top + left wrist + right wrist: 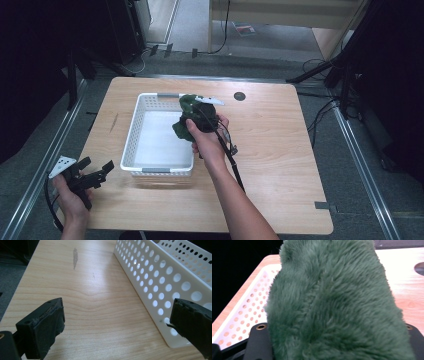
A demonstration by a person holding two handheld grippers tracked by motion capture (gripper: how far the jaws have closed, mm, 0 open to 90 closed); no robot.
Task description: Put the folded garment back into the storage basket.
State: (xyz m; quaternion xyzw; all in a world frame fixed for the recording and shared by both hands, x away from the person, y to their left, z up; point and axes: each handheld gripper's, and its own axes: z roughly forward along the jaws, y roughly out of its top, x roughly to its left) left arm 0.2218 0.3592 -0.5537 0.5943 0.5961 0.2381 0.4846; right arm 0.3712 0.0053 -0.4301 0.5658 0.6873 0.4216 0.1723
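Pickup is done: right gripper (194, 116) has its fingers pinching the green plush toy (187, 117), held over the right rim of the white basket (133, 131) — not yet inside. Left gripper (95, 175) idles off the basket's near-left corner, fingers spread, empty — drop-in remains.

Brightly lit from above on the pale wooden table (280, 150), dark all around. Soft shadow beneath the white perforated plastic basket (150, 172). Glare on tabletop in right gripper view; fuzzy green plush fabric (337, 307) slightly soft.
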